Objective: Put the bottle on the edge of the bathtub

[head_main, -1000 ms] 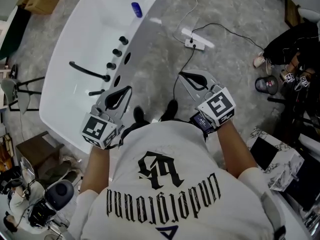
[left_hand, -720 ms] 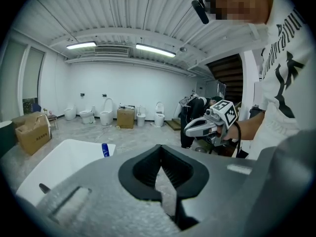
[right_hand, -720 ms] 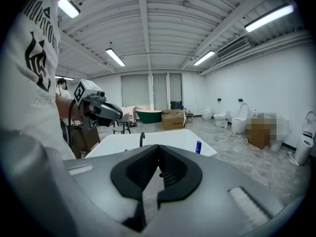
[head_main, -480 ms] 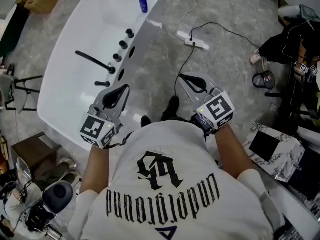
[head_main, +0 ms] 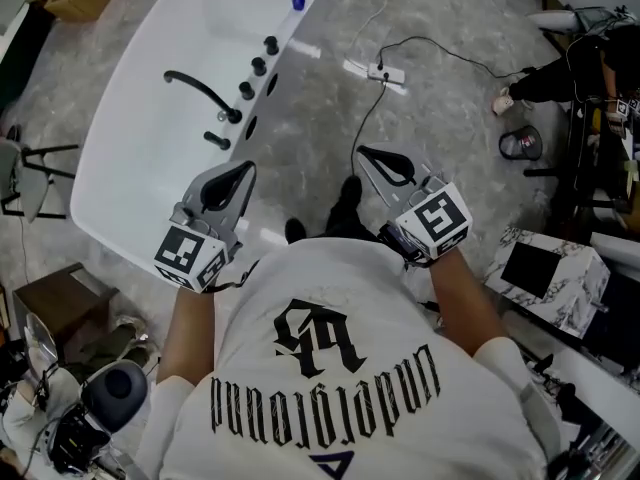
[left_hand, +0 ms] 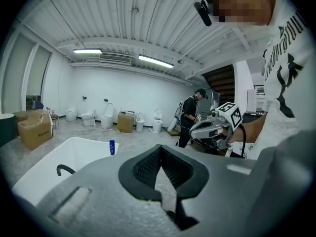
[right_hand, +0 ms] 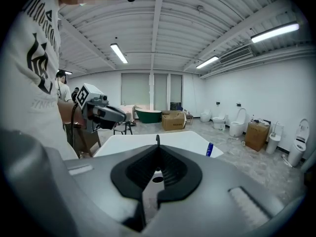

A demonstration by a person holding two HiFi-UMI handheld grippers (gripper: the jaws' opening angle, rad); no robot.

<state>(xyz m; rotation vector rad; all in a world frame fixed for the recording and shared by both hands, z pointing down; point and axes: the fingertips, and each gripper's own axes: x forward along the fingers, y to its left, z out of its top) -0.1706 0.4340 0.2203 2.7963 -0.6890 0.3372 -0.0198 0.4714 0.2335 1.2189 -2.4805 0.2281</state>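
Both arms out front, elbows bent. Left tongs [head_main: 248, 166] and right tongs [head_main: 362, 151] pinched closed, nothing in either, tilted slightly down, well apart.

Illumination is bright and even in all three views. The source is the row of strip lights [left_hand: 155, 61] on the ribbed ceiling, which clip to plain white in both gripper views. Shadows are faint and soft-edged throughout.

In the head view the white bathtub [head_main: 130, 168] is close to overexposed and shows little surface detail. The polished floor [head_main: 320, 138] carries pale patches of glare beside the tub's rim. This view is slightly soft, and shapes stretch toward its edges.

Both gripper views show heavy fisheye distortion, with ceiling lines bowing and the corners black. The nearest surfaces of the left gripper [left_hand: 160, 146] and the right gripper [right_hand: 157, 144] are out of focus, while the far room is moderately sharp.
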